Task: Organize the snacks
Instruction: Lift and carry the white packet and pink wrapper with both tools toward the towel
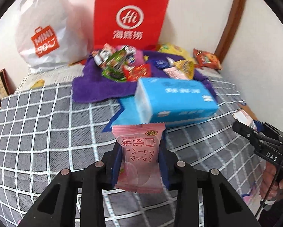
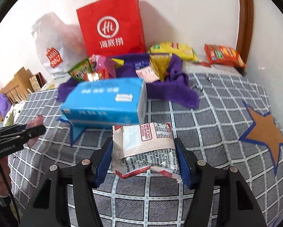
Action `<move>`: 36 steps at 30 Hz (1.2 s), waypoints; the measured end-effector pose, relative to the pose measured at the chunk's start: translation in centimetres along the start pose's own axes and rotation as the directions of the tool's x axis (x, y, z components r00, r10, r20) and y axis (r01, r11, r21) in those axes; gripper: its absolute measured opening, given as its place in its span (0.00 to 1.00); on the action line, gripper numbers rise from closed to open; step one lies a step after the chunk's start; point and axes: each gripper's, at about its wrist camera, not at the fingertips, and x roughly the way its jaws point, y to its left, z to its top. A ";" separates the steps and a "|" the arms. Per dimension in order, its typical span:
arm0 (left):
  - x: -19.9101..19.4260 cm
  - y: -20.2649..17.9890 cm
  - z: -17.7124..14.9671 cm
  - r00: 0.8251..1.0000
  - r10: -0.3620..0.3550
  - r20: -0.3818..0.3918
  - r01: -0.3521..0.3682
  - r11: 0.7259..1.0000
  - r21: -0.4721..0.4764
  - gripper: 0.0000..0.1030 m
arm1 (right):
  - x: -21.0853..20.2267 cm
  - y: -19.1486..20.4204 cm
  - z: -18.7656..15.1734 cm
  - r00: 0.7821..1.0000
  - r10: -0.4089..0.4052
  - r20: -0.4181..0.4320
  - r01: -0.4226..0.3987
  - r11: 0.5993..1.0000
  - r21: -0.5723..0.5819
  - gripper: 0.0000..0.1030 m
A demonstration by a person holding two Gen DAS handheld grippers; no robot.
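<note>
Pink wrapping marks the peach-flavour snack packet [image 1: 139,157] pinched upright between the blue pads of the left gripper [image 1: 140,162], held clear above a grey checked bedspread [image 1: 47,123]. In the other hand, the right gripper [image 2: 144,151] clamps a white-and-red snack packet [image 2: 144,149] across its width, printed back facing the camera. Each tool also shows at the edge of the other's view, with part of the person's hand [image 1: 274,179] around its handle.

Just beyond both packets a blue tissue pack [image 2: 105,102] sits on a blue star patch [image 1: 122,113] near the middle of the bedspread; an orange star patch [image 2: 264,132] lies towards its right edge. Farther back, a crumpled purple towel [image 2: 171,87] carries a heap of mixed snack packets [image 1: 120,64]. A yellow snack bag [image 2: 173,50] and an orange snack bag [image 2: 224,54] rest near the far right corner. Against the wall at the far edge stand a red paper bag [image 1: 130,17] and a white plastic shopping bag [image 1: 45,30].
</note>
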 end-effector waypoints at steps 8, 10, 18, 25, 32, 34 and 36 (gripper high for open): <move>-2.1 -2.3 2.9 0.996 -0.082 0.022 0.082 0.996 0.021 0.33 | -2.6 0.8 3.3 0.998 0.016 0.068 -0.017 1.000 0.005 0.60; -2.5 -2.8 3.6 0.996 -0.085 0.030 0.084 0.996 0.029 0.33 | -3.2 1.1 4.1 0.996 0.021 0.084 -0.021 1.000 -0.001 0.60; -3.9 -3.2 6.8 0.993 -0.104 0.062 0.103 0.994 0.031 0.33 | -4.1 1.4 7.4 0.993 0.004 0.118 -0.001 1.000 -0.025 0.60; -4.2 -2.9 9.1 0.992 -0.090 0.083 0.086 0.995 0.044 0.33 | -3.1 1.0 10.5 0.991 -0.014 0.135 0.018 0.999 -0.029 0.60; -3.8 -1.9 11.6 0.992 -0.070 0.108 0.067 0.997 0.032 0.33 | -1.3 0.4 13.8 0.989 -0.035 0.145 0.038 0.999 -0.016 0.60; -3.4 -1.6 12.3 0.992 -0.062 0.111 0.059 0.998 0.030 0.33 | -0.8 0.3 14.4 0.989 -0.031 0.146 0.033 0.999 -0.012 0.60; -3.0 -1.4 12.9 0.992 -0.064 0.111 0.061 0.998 0.027 0.33 | -0.2 0.3 15.0 0.989 -0.029 0.147 0.031 0.999 -0.012 0.60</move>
